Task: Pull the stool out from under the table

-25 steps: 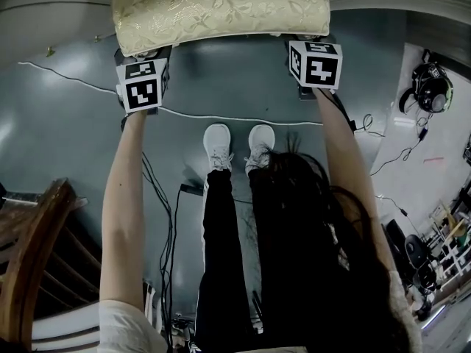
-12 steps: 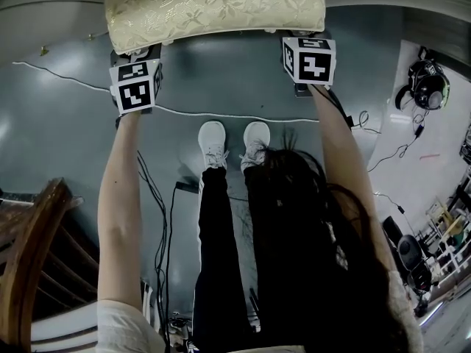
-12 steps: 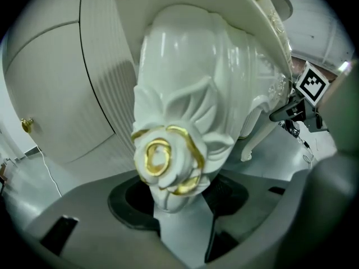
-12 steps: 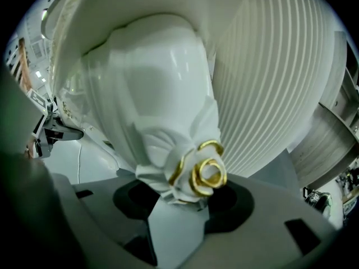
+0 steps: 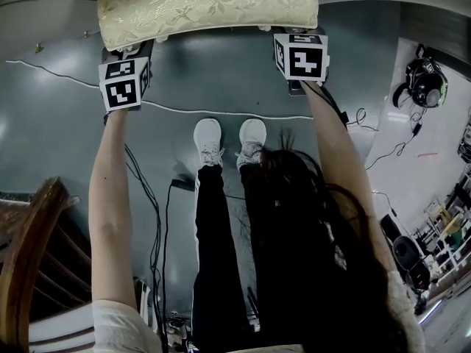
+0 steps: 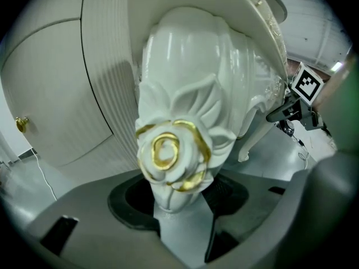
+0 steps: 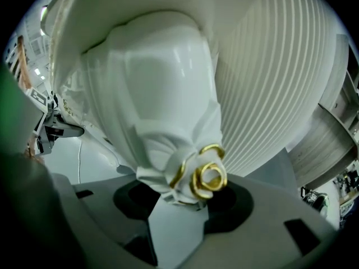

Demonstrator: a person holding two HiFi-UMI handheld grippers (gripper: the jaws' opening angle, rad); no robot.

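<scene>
The stool [image 5: 206, 6] has a gold patterned cushion and white carved legs, and stands at the top of the head view. My left gripper [image 5: 131, 51] is at its near left corner and my right gripper [image 5: 296, 34] at its near right corner. In the left gripper view a white leg with a gold rose [image 6: 185, 94] fills the gap of the left gripper [image 6: 176, 198], whose jaws have just been closing onto it. The right gripper [image 7: 182, 198] has also just been closing and holds the other rose-carved leg [image 7: 151, 94] between its pads.
A ribbed white panel [image 6: 106, 66] rises behind the stool, also seen in the right gripper view [image 7: 280, 77]. The person's white shoes [image 5: 208, 140] stand just behind a white cable [image 5: 221, 112] on the grey floor. A wooden chair [image 5: 29, 256] is at the lower left, a headset [image 5: 427, 83] at right.
The whole head view has drifted a little up and left. Both grippers stay at the stool's near corners, and the stool has not visibly shifted against the floor.
</scene>
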